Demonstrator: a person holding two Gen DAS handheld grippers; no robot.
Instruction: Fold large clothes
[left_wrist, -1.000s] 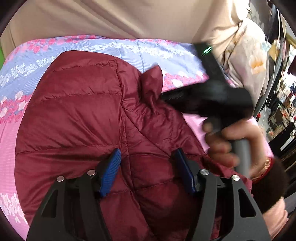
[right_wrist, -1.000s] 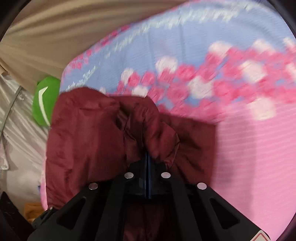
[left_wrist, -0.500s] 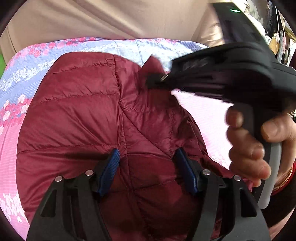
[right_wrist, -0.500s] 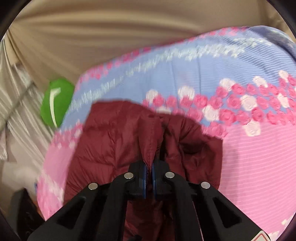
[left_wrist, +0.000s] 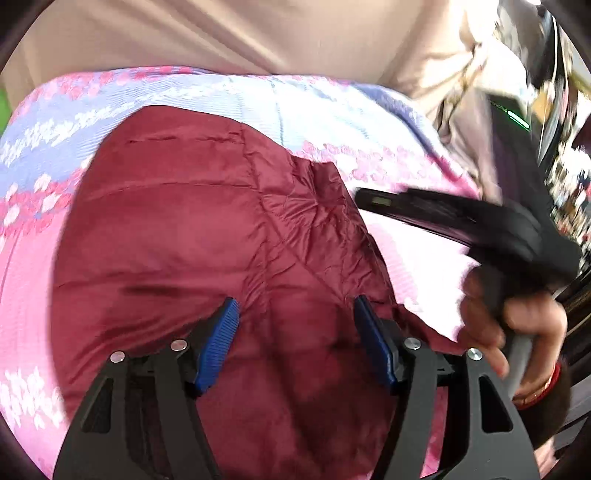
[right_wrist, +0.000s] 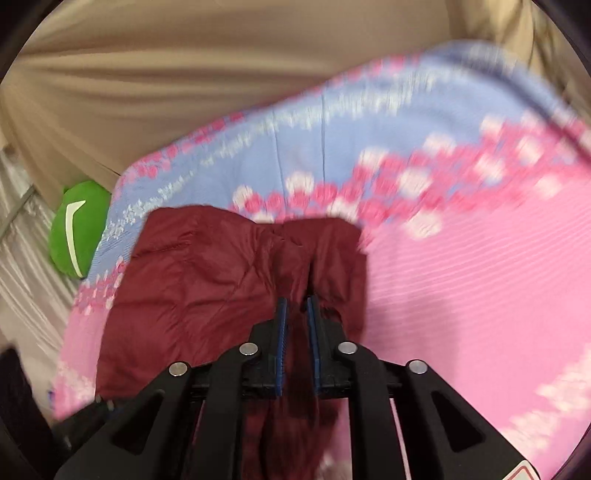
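The left gripper (left_wrist: 293, 325) sits wide open over the dark red puffy jacket (left_wrist: 192, 236). The right gripper (right_wrist: 296, 314) has a small gap, nothing pinched. The jacket lies on the pink and blue flower sheet (right_wrist: 461, 277).

Bed w/ pink-blue floral sheet (right_wrist: 461, 280); maroon quilted jacket (left_wrist: 177, 236) lies on it.

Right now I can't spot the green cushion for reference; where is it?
Right wrist view, far left: the green cushion sits off the floral blanket's edge, left of the maroon jacket.
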